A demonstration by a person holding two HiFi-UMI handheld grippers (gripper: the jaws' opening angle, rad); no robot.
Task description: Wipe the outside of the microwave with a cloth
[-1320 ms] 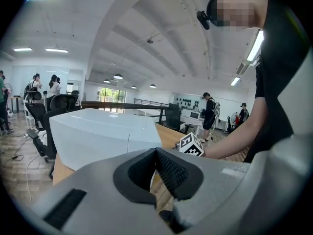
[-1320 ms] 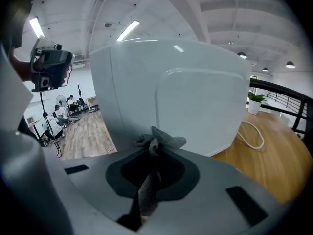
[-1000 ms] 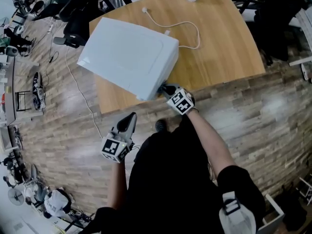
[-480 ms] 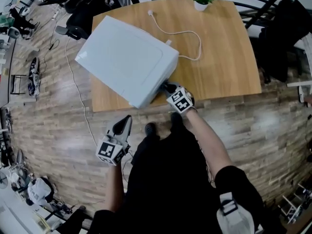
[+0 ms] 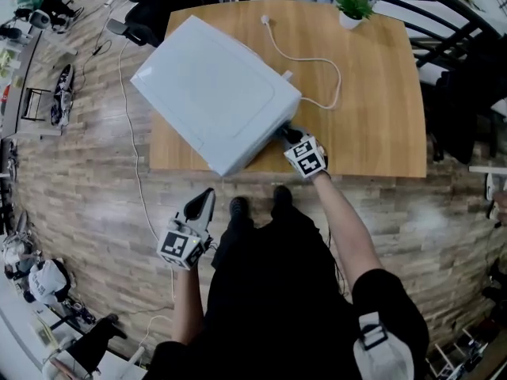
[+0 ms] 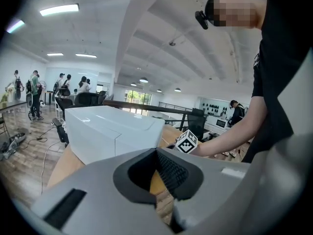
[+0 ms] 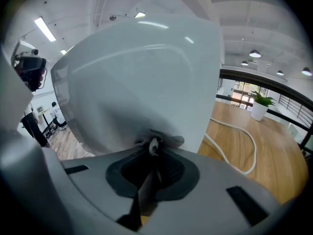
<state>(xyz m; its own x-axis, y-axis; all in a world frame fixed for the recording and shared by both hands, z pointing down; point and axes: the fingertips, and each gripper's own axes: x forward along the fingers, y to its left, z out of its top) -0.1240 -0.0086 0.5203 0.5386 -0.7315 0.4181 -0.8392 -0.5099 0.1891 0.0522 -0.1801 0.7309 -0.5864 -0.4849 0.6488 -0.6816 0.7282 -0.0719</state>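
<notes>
A white microwave (image 5: 210, 93) is shown set askew on a wooden table (image 5: 372, 101). A grey cloth (image 7: 160, 141) is clamped in the right hand-held gripper (image 5: 283, 135) and pressed against the microwave's right side wall, near its rear corner. That wall's length runs toward the microwave's front corner. The left hand-held gripper (image 5: 204, 202), jaws together on nothing, is held well off that front corner.

1. Microwave (image 5: 210, 93): white casing, smooth, kinda glossy, picks up the ceiling lights.
2. Cloth (image 7: 159, 142): grey, soft, crumpled fabric.
3. Table (image 5: 380, 93): smooth light wood.
4. Floor (image 5: 95, 236): rougher-looking wood planks.
5. Left gripper (image 6: 156, 153): matt grey plastic, ribbed black pads (image 6: 171, 173).
</notes>
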